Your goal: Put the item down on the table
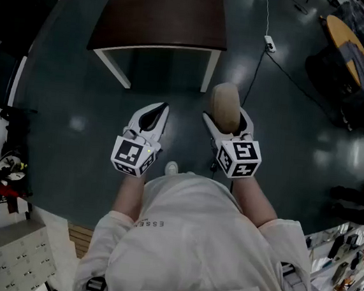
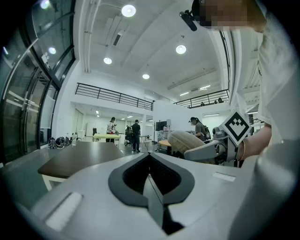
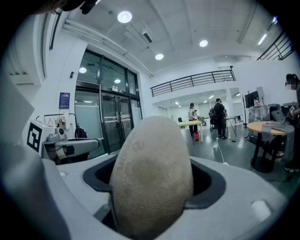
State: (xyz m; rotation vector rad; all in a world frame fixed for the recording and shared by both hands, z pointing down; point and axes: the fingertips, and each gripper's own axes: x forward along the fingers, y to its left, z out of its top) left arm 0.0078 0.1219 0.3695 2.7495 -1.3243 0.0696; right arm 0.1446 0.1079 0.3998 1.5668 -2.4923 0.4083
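Quick status from my end: I'm standing on the dark floor with 2 grippers held out in front of me. My right gripper (image 3: 152, 180) has its jaws spread wide and pinching the beige egg-shaped item (image 3: 152, 168), 1 pad on each side of it. The item fills the center of the right gripper view and its rounded end pokes out past the jaw tips. In the head view it sits just right of center in the frame, in the air over the floor and just below the lower right leg of the brown table (image 1: 163, 12), so it's not on the tabletop yet.

My left gripper (image 2: 150, 158) has its jaws pressed together with nothing between them. In the head view it's left of center, beside the right one but apart from it. From the left gripper view, the tabletop shows at the left of the frame, and the item in my other gripper is at the right.

Other stuff: a white shoe tip (image 1: 171, 168) between my arms, a cable (image 1: 262, 60) running across the floor at the upper right, and a round table (image 3: 267, 127) at the right of the right gripper view.
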